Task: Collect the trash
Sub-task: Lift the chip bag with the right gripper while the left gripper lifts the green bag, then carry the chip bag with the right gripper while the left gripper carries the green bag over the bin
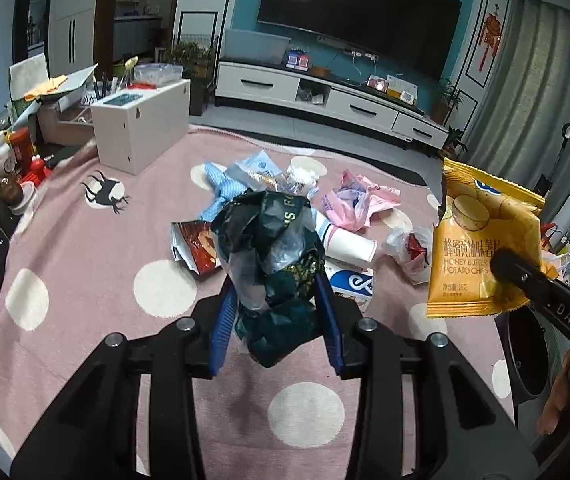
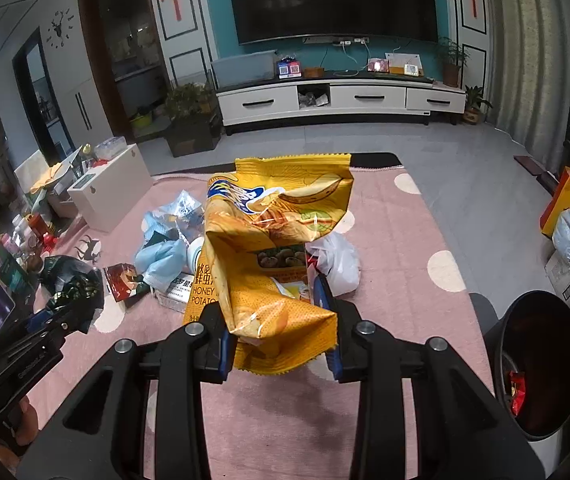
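Left wrist view shows the left hand-held gripper (image 1: 277, 316) pinching a crumpled dark green wrapper (image 1: 273, 256) mixed with clear plastic, lifted above the pink rug (image 1: 85, 248). At the right side of the same view the right hand-held gripper (image 2: 281, 344) holds a yellow chip bag (image 2: 273, 248) by its lower part, also off the rug; in the right wrist view the bag is folded between the two blue pads and hides much of the pile behind it.

The black trash bin (image 2: 541, 360) stands just beside the rug on the right. Inside it I can see something red, so I judge that at least a little trash was already thrown in, but the dark inside does not let me count.

Much work is left. On the rug there lie, close together, a paper cup (image 1: 349, 242) on its side, a pink plastic bag (image 1: 355, 200), a white plastic bag (image 1: 409, 254) with red inside, a red-brown snack packet (image 1: 195, 250), a light blue mask (image 1: 221, 192) and some other small packages which I cannot name.

I think the task is in its early or middle part: two pieces are in the grippers and not yet in the bin, and the right one is nearer to it.
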{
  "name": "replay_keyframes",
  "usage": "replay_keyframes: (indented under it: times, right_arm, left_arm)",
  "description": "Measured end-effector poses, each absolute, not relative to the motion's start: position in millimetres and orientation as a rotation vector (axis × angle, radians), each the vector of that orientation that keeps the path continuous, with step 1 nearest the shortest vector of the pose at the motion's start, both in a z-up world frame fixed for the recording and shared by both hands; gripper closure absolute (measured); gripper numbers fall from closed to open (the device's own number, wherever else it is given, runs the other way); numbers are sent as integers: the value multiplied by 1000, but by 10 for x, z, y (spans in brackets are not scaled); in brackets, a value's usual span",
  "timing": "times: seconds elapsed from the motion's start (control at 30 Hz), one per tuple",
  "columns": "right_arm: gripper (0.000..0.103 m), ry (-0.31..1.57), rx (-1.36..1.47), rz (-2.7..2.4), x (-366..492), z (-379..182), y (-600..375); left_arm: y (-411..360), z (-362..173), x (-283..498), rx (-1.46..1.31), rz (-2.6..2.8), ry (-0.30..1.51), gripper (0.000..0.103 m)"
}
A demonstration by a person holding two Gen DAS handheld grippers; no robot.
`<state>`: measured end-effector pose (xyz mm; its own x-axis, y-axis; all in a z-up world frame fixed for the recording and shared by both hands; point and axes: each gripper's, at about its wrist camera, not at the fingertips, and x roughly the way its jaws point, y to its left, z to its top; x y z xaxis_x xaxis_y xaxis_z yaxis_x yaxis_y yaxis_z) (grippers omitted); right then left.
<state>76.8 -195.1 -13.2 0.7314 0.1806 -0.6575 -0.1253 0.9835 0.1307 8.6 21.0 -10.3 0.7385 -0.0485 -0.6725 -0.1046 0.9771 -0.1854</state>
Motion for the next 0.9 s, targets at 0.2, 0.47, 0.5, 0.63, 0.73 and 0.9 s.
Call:
replay_keyframes:
  times: [0.2,0.47,0.5,0.63,0.73,0.9]
  right_arm:
    - [67,684,96,151,693,25,-2061]
    - [67,585,133,106,496,310,-2362]
    - [67,576,137,100,471,345,-2408]
    - [67,542,143,51,395,444,-2573]
    - [67,523,170,40,353,494,-2730]
    - [67,477,207,-45,233,575,-3038]
  left_arm:
    - [24,77,-21,-169,23,697,63]
    - [-337,313,-55,-120,-12,634,63]
    - [-403,337,-52,-117,-22,629,63]
    - [-598,390,-36,-114,-50,617,63]
    - [-802,448,-1,-108,-79,604,63]
    - [-1147,514,54,-93,-141,589,63]
